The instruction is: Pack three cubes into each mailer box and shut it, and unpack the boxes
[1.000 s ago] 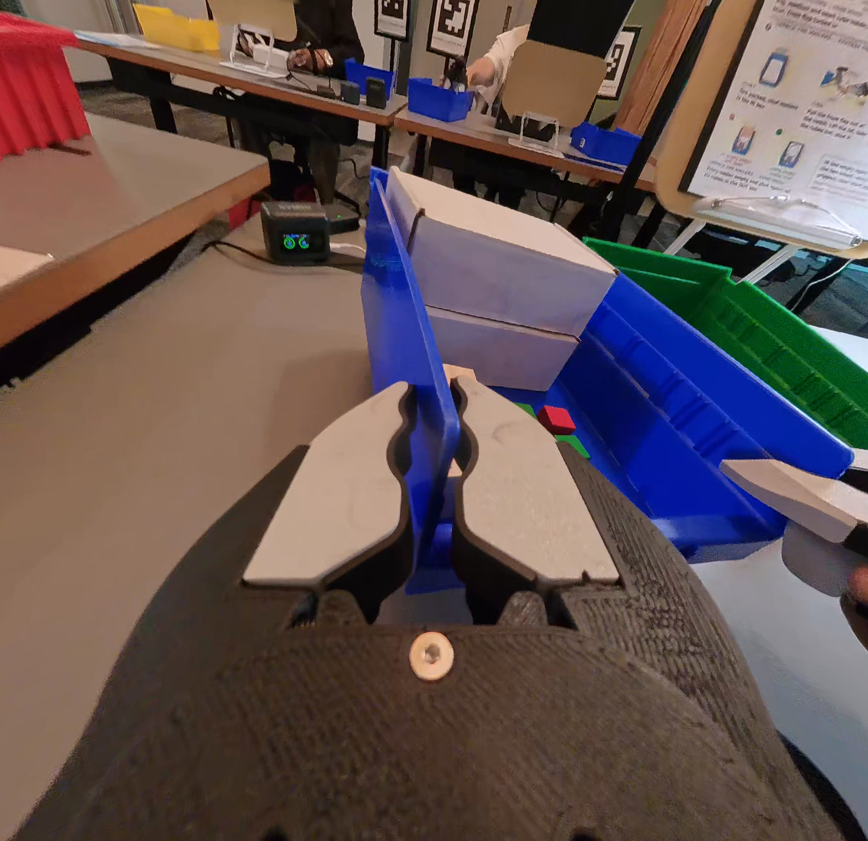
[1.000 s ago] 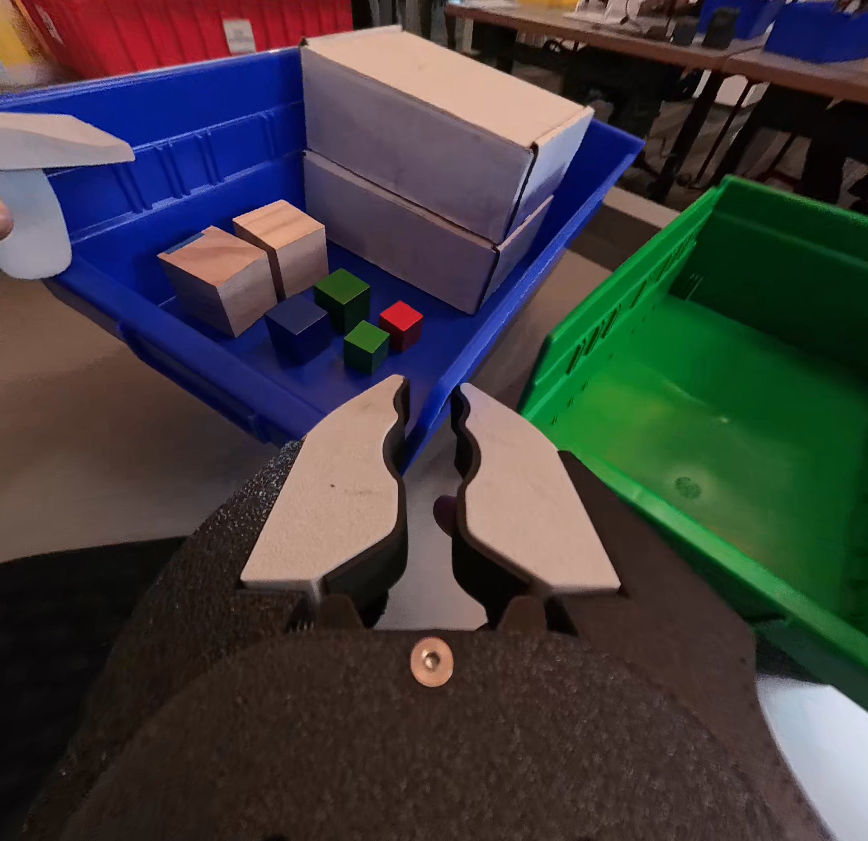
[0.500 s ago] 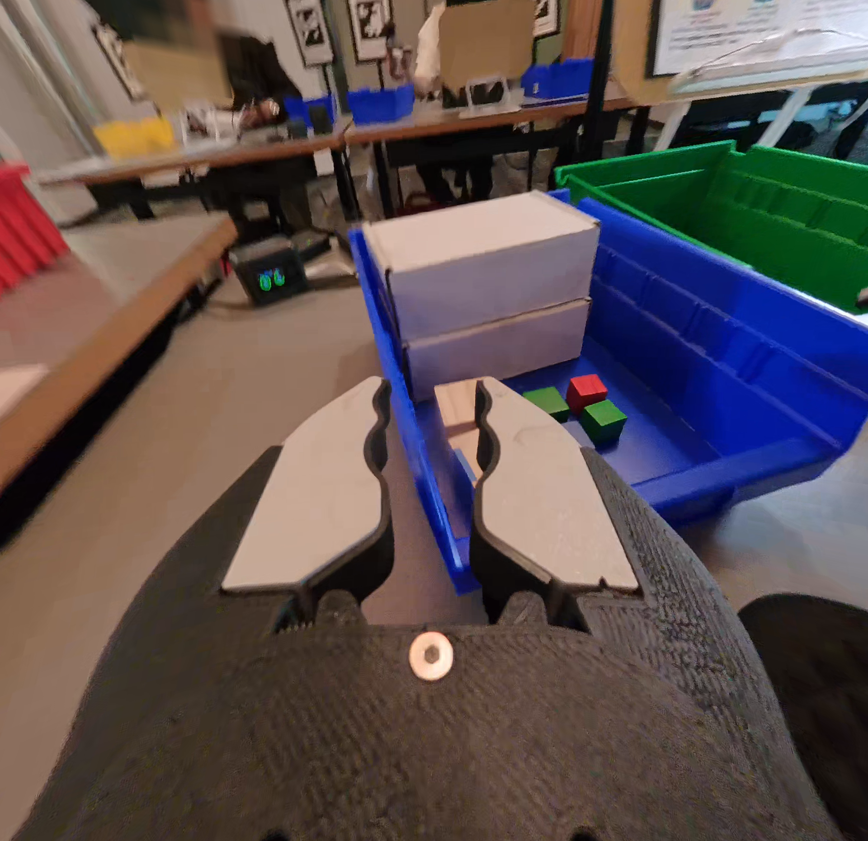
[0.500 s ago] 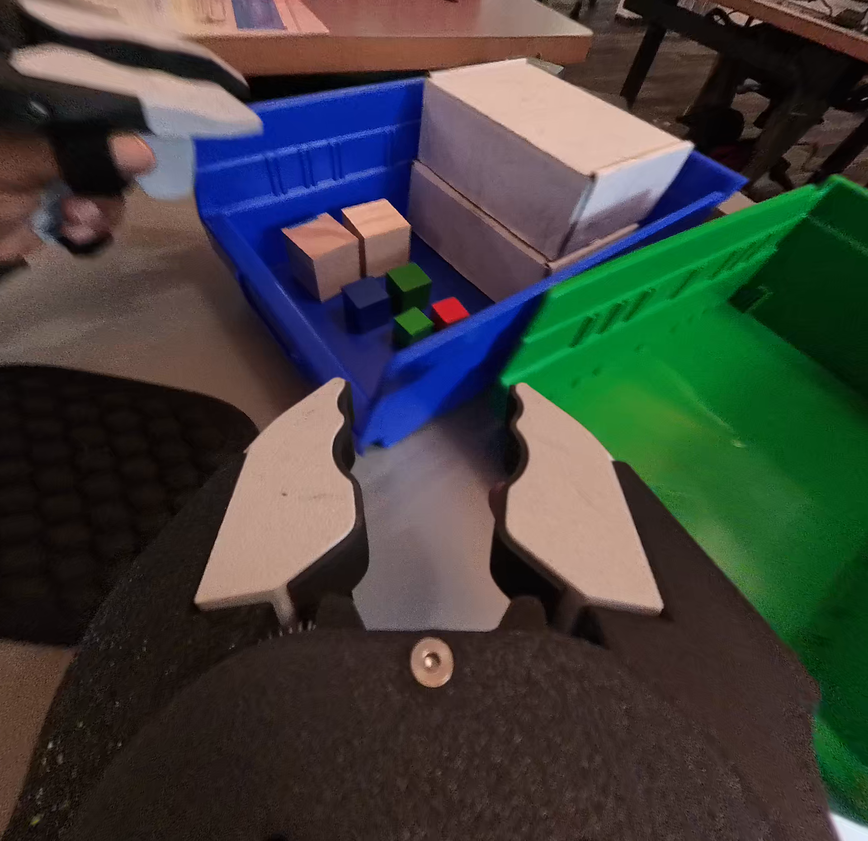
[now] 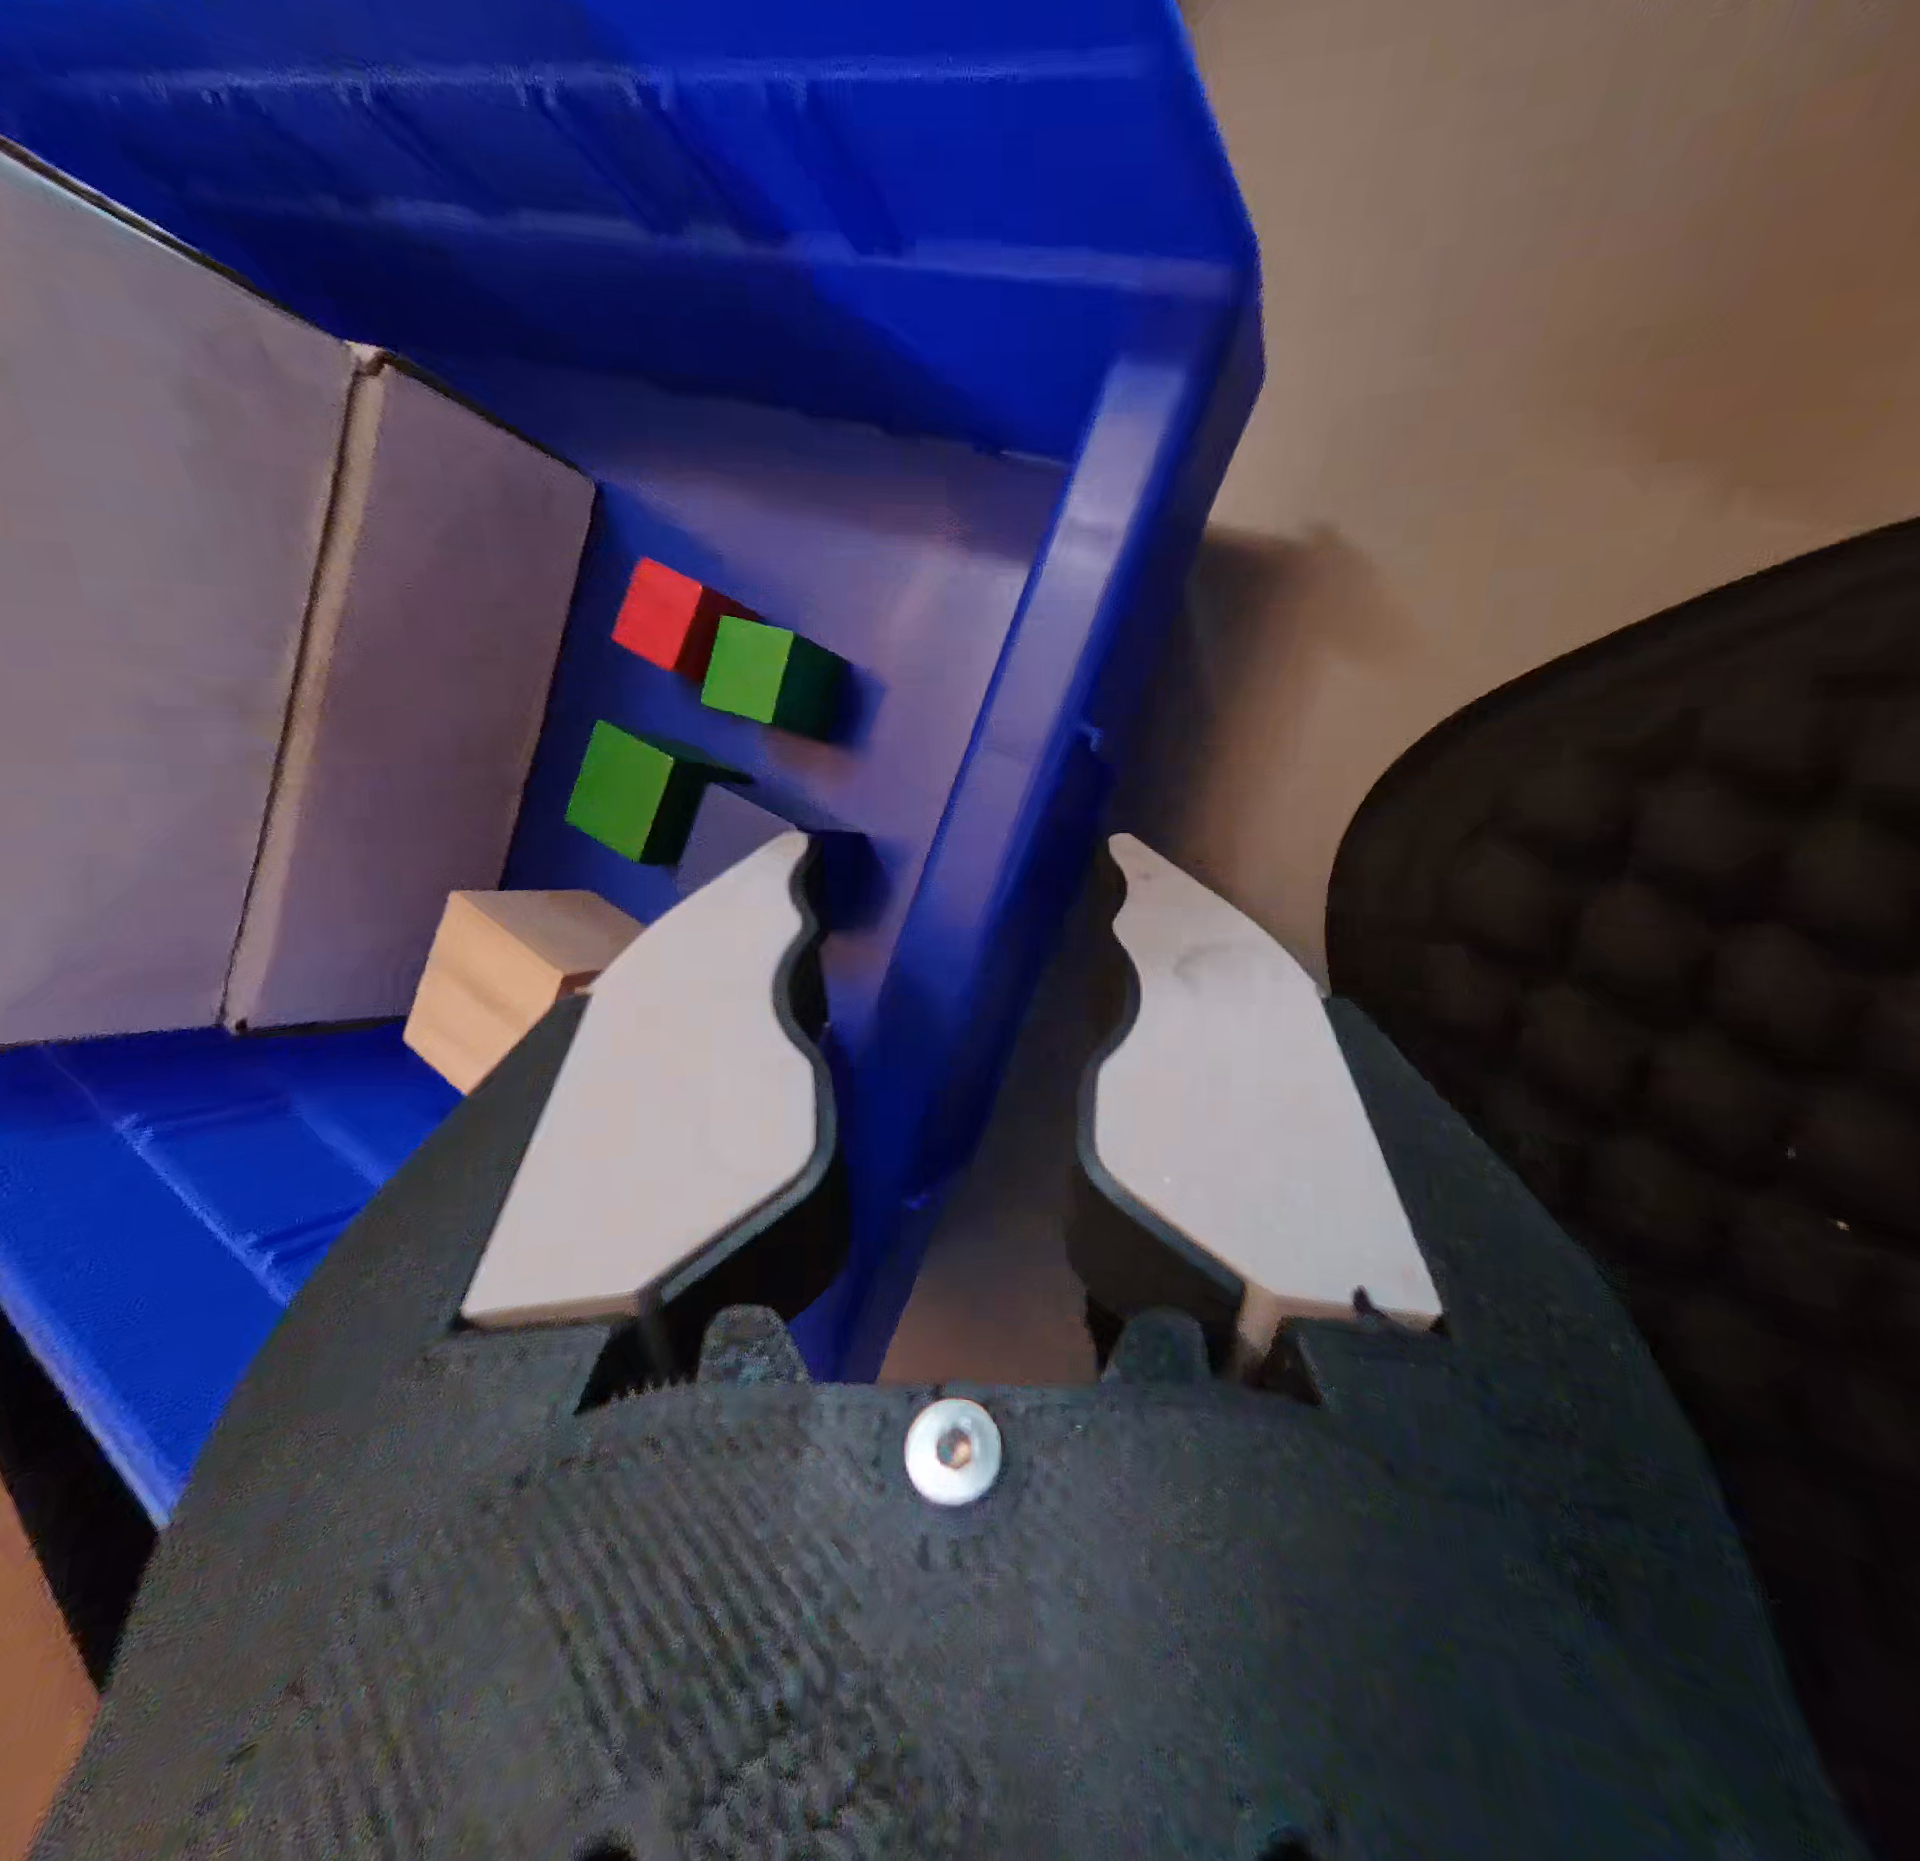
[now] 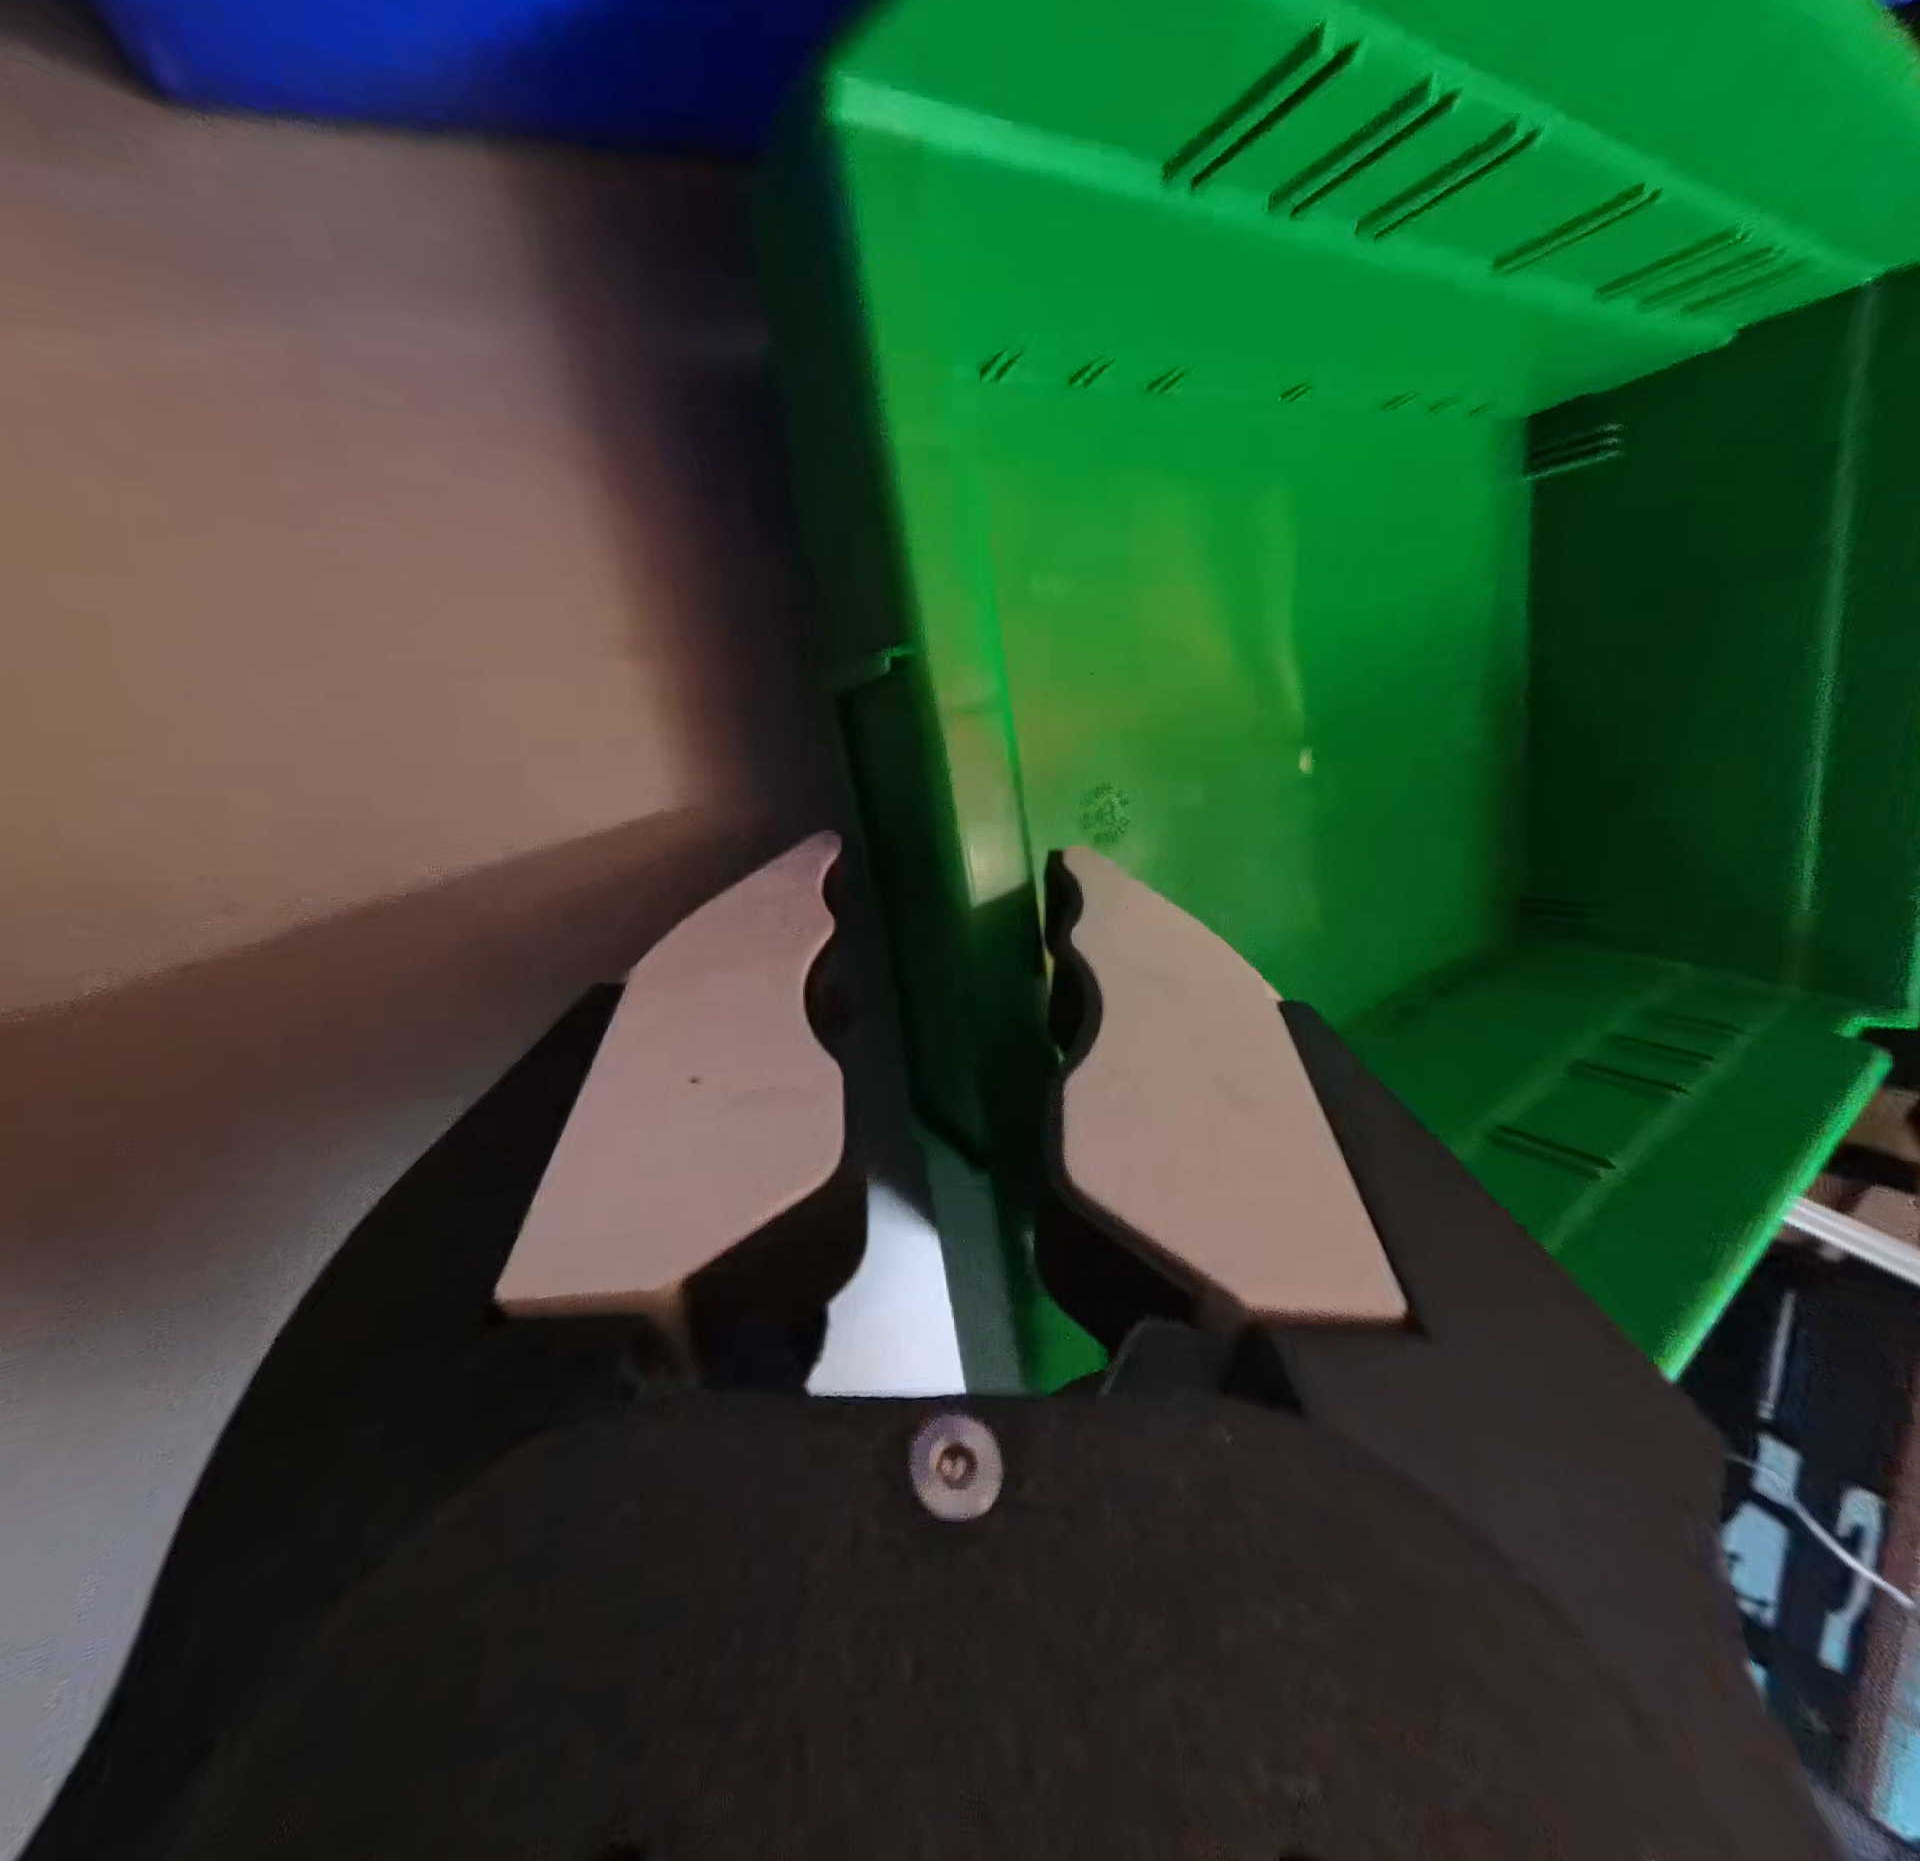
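In the left wrist view, the blue bin (image 5: 1039, 668) holds a white mailer box (image 5: 447, 689), a red cube (image 5: 655, 611), two green cubes (image 5: 748, 668) (image 5: 618, 788) and a wooden cube (image 5: 499, 970). My left gripper (image 5: 958, 845) is open and stands astride the bin's wall. The right finger (image 5: 1226, 1084) is clear of the wall. In the right wrist view, my right gripper (image 6: 945, 850) is open astride the wall of the green bin (image 6: 1143, 201). The table shows between the left finger (image 6: 717, 1063) and the rim. The green bin looks empty.
A black mat (image 5: 1662, 980) lies on the tan table (image 6: 312, 461) to the right of the blue bin. The blue bin's edge (image 6: 416, 24) shows blurred at the top of the right wrist view, beside the green bin. Tip to tip, the grippers are about 20 cm apart.
My left gripper let go of the blue bin's side wall, opened wider and now points down over another wall. My right gripper left the blue bin's corner, opened, moved to the green bin's wall and is narrowing.
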{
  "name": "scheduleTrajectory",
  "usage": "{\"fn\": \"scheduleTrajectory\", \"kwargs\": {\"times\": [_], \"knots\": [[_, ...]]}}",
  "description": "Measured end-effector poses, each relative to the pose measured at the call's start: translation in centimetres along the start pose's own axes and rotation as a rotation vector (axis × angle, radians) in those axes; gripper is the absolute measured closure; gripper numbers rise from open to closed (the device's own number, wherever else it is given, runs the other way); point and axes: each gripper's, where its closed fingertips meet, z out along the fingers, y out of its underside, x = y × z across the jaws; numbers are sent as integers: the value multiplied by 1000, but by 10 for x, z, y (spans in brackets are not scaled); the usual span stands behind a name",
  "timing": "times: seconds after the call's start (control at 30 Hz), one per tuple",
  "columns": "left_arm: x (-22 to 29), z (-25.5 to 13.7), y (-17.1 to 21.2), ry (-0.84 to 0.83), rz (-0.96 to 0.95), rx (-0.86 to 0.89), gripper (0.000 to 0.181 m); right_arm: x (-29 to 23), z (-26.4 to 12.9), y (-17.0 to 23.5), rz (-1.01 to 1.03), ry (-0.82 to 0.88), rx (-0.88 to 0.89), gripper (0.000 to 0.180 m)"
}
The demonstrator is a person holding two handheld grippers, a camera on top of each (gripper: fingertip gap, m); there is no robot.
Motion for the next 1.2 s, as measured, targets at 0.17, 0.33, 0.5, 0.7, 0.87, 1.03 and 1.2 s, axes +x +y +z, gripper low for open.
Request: {"fn": "scheduleTrajectory", "kwargs": {"times": [0.17,0.33,0.5,0.7,0.87,1.03,1.2], "knots": [[3,7,-7,-3,99,-35,146,-16,-25,25,2,-13,-16,146],[3,13,-16,-29,147,-37,150,-41,-63,67,27,-7,-23,146],[6,24,-33,2,137,7,151,-58,-100,117,85,22,-62,146],[0,41,-51,14,116,-6,152,-48,-122,180,202,89,-146,146],[-10,55,-64,33,128,-20,152,-22,-124,226,282,162,-223,147],[-26,70,-72,35,116,-45,152,3,-123,262,351,196,-279,147],[-39,78,-72,53,96,-44,152,17,-118,277,336,165,-268,149]]}}
